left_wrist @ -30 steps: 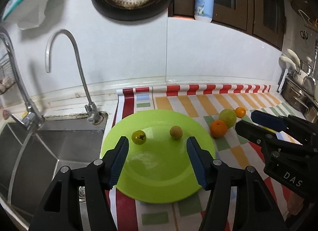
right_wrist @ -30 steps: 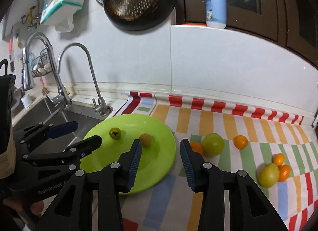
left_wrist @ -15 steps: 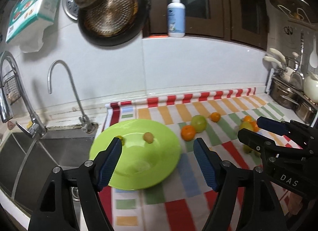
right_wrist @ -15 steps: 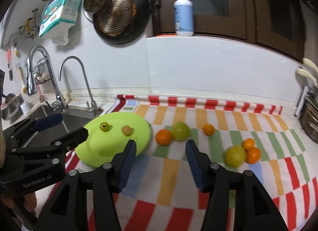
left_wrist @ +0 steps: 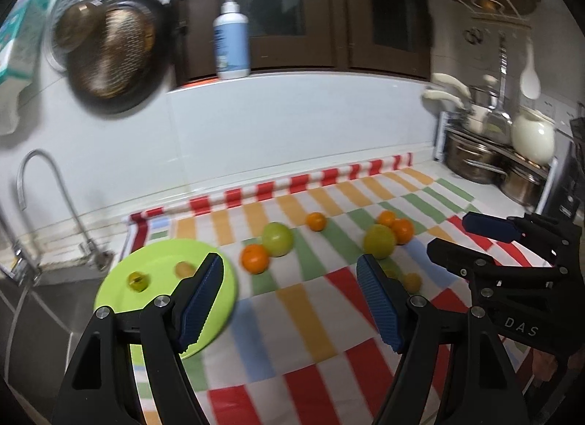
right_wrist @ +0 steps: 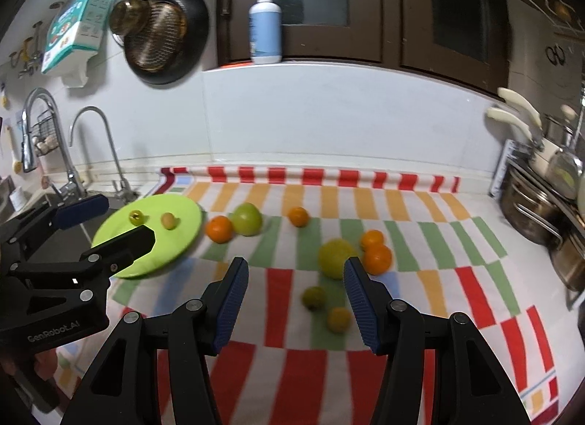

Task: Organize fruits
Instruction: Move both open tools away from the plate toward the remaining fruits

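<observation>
Now | left tongs point(left_wrist: 289, 300) open, empty | right tongs point(right_wrist: 294, 297) open, empty above striped cloth point(right_wrist: 420, 213) | two small fruits on green plate point(right_wrist: 182, 238) | oranges point(right_wrist: 378, 258), green fruits point(right_wrist: 248, 219) loose on surface

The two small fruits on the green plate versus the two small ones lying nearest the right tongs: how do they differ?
Place: the olive-green fruit and tan fruit sit on the green plate; the green fruit and yellow fruit lie on the striped cloth.
Sharpness: the plate pair looks fairly sharp; the cloth pair is blurred.
Neighbours: the plate pair has only each other; the cloth pair lies below a big yellow-green fruit.
Shared: all are small, round and ungripped.
</observation>
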Tool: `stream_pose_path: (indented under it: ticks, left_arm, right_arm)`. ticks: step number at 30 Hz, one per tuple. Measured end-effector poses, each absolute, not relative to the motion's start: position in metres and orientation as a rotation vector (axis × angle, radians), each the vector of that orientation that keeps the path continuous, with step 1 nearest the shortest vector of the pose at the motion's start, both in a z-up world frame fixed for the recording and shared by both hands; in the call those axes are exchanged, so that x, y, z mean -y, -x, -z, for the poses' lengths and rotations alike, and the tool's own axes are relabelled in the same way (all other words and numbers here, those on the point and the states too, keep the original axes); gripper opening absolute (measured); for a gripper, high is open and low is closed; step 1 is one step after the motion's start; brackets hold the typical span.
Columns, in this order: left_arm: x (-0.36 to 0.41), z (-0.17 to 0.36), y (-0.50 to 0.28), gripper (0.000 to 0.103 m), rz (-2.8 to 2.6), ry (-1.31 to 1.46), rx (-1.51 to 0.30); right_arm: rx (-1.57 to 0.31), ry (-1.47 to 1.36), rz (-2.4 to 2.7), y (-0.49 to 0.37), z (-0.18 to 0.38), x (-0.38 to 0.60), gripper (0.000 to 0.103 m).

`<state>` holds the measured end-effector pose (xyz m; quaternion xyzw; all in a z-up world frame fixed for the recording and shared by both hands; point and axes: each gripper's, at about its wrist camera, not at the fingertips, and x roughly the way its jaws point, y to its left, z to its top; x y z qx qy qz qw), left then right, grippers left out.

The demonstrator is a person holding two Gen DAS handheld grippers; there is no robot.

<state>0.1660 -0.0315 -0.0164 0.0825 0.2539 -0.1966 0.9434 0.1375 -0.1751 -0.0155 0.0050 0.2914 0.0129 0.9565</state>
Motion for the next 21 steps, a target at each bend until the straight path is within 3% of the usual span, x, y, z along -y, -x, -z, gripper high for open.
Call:
stream_pose_path:
  ticks: [12,21]
  left_arm:
    - [0.080,0.047,-0.182,0.075,0.633,-0.328,-0.515]
    - [0.099,0.087,-0.203,0.067,0.772,-0.476,-0.574]
  right_arm:
    - [-0.674,-0.025,0.035,-0.142,0.048,0.205,0.055]
    - [-0.771,-0.034,0.040,-0.161,0.087,0.209,0.055]
